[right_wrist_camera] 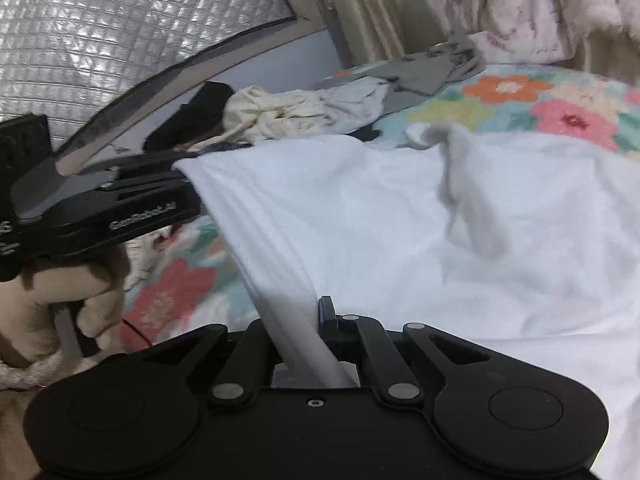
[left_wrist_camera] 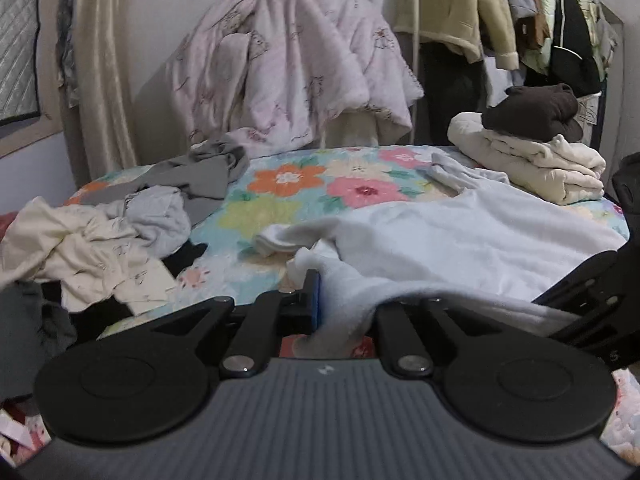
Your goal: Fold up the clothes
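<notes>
A white fleece garment (left_wrist_camera: 472,240) lies spread over the floral bedsheet (left_wrist_camera: 288,184); it also fills the right wrist view (right_wrist_camera: 400,232). My left gripper (left_wrist_camera: 326,300) is shut on its near hem, the cloth bunched over the fingers. My right gripper (right_wrist_camera: 304,320) is shut on another part of the same hem, pulled into a taut fold. The left gripper also shows at the left of the right wrist view (right_wrist_camera: 176,184), holding the garment's corner above the bed. The right gripper's body shows at the right edge of the left wrist view (left_wrist_camera: 592,300).
A heap of unfolded cream, grey and black clothes (left_wrist_camera: 100,240) lies at the bed's left. A folded stack, cream below and dark brown on top (left_wrist_camera: 536,140), sits at the back right. A pink quilt (left_wrist_camera: 296,72) hangs behind the bed. A clothes rack (left_wrist_camera: 540,20) stands at the right.
</notes>
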A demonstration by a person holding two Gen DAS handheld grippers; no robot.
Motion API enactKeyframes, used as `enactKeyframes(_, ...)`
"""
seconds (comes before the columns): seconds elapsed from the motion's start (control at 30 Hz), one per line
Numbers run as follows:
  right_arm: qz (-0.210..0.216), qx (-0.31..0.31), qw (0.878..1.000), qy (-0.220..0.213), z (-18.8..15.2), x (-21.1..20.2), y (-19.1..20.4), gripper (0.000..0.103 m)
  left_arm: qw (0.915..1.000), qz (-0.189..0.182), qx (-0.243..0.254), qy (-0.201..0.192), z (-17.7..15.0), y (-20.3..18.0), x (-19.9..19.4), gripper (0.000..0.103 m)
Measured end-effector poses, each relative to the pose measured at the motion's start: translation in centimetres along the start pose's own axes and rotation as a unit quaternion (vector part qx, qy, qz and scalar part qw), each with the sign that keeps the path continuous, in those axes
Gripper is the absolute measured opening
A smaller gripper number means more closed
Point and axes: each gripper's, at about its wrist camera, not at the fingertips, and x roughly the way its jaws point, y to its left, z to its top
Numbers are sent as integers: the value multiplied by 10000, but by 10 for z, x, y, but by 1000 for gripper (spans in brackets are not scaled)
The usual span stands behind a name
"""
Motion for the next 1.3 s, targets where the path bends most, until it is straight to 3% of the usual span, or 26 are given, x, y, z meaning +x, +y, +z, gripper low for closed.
enactKeyframes(0.2, 498, -270, 9984, -21, 2, 0, 14, 6, 9988, 204, 90, -430, -4, -5, -30, 8)
enactKeyframes(0.27, 593, -257, 9979, 76, -3, 2, 14, 6, 9992, 268, 161, -232, -7, -8, -30, 9)
enactKeyframes(0.33, 601, -144, 9978, 246, -10, 7, 8, 5, 9983, 477, 210, 277, -14, -8, -20, 24)
enactKeyframes(0.37, 566, -116, 9977, 353, -15, 11, 6, 5, 9973, 603, 82, 419, -15, -1, -16, 39)
enactKeyframes(0.4, 534, -102, 9975, 442, -18, 15, 5, 5, 9957, 730, -46, 561, -16, 5, -12, 47)
enactKeyframes(0.43, 526, -89, 9972, 517, -22, 19, 5, 5, 9938, 854, -177, 696, -17, 12, -9, 47)
enactKeyframes(0.53, 483, -138, 9961, 724, -28, 29, 9, 6, 9895, 1078, -901, 342, -14, 43, -18, 47)
enactKeyframes(0.63, 406, -466, 9922, 1087, -35, 41, 19, 8, 9838, 1422, -1053, 273, -12, 61, -16, 51)
enactKeyframes(0.7, 356, -773, 9872, 1348, -40, 50, 28, 18, 9837, 1250, -1238, 369, -13, 70, -11, 51)
enactKeyframes(0.8, 306, -1006, 9844, 1412, -37, 48, 43, 29, 9843, 885, -1414, 571, -14, 78, -1, 54)
enactKeyframes(0.83, 355, -993, 9852, 1348, -31, 40, 47, 31, 9862, 883, -1173, 764, -14, 74, 9, 56)
enactKeyframes(0.9, 480, -978, 9877, 1122, -15, 20, 54, 51, 9871, 876, -687, 1149, -15, 65, 29, 59)
enactKeyframes(1.03, 596, -928, 9904, 832, 16, -10, 59, 62, 9864, 759, -22, 1459, -17, 50, 48, 59)
enactKeyframes(1.17, 777, -811, 9876, 1100, 10, 2, 60, 65, 9851, 475, -882, 1401, -21, 70, 41, 61)
enactKeyframes(1.3, 507, -1065, 9751, 1880, -16, 37, 66, 63, 9785, 401, -1318, 1534, -32, 84, 46, 61)
